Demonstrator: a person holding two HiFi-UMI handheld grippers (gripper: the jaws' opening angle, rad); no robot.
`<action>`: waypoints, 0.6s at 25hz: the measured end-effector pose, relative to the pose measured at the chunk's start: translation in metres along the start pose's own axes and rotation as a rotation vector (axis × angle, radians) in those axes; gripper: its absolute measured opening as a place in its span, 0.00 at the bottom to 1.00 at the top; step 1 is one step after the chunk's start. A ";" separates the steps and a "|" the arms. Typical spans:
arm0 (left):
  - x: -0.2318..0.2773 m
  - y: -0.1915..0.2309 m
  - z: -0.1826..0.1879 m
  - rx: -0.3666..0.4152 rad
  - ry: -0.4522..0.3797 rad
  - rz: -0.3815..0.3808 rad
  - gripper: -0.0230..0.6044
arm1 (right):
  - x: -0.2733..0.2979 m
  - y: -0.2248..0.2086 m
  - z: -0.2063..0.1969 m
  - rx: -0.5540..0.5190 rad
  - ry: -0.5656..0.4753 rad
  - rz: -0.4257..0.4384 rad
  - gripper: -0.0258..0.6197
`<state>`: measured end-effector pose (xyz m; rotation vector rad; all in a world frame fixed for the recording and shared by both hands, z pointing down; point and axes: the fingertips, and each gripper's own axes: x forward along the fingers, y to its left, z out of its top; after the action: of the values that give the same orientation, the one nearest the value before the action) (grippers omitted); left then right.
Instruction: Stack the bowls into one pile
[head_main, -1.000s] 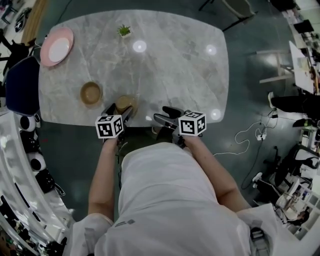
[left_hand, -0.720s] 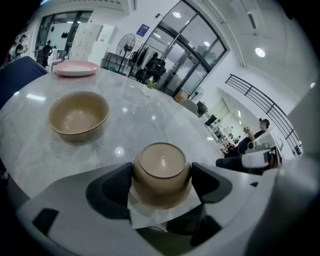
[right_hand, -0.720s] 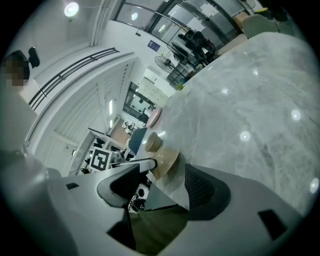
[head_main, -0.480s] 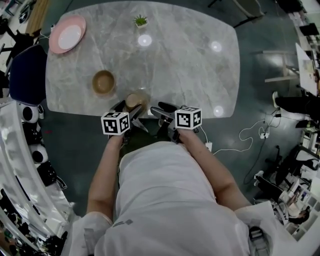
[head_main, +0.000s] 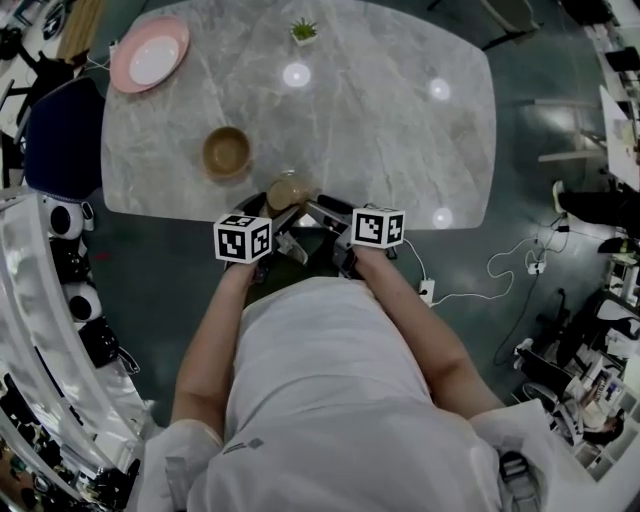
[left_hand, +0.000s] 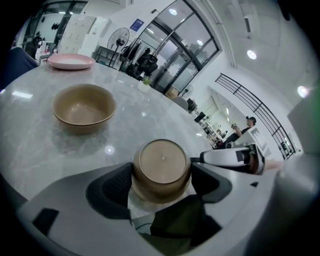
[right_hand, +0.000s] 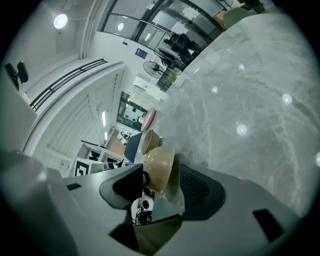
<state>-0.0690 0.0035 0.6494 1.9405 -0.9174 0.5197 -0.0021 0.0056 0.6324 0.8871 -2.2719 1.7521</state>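
Observation:
An upright brown bowl (head_main: 227, 152) stands on the marble table (head_main: 400, 140); it also shows in the left gripper view (left_hand: 84, 106). A second brown bowl (head_main: 288, 190), base up and tilted, sits at the table's front edge. My left gripper (head_main: 283, 204) is shut on this upside-down bowl (left_hand: 161, 169), a pad pressing each side. My right gripper (head_main: 312, 212) comes in from the right, rolled on its side. Its jaws are closing with the same bowl (right_hand: 161, 167) between them, one at the base and one at the mouth; a gap remains at the rim side.
A pink plate (head_main: 150, 55) lies at the table's far left corner and a small potted plant (head_main: 303, 30) at the far edge. A dark blue chair (head_main: 58, 140) stands left of the table. Cables (head_main: 510, 270) lie on the floor at the right.
The left gripper has drawn the upside-down bowl toward the table's front edge. The right gripper has moved left, rolled, and brought its jaws around the bowl.

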 end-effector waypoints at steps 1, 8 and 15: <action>-0.001 0.001 0.000 0.004 0.000 -0.006 0.63 | 0.004 0.000 -0.001 0.007 -0.005 0.000 0.40; -0.003 0.001 0.000 0.021 0.002 -0.043 0.63 | 0.017 0.000 -0.003 0.082 -0.046 0.024 0.37; -0.008 0.011 0.002 0.029 0.005 -0.056 0.63 | 0.027 0.010 -0.003 0.113 -0.059 0.073 0.29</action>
<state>-0.0828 0.0012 0.6486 1.9843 -0.8542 0.5081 -0.0302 0.0005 0.6367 0.8974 -2.2889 1.9268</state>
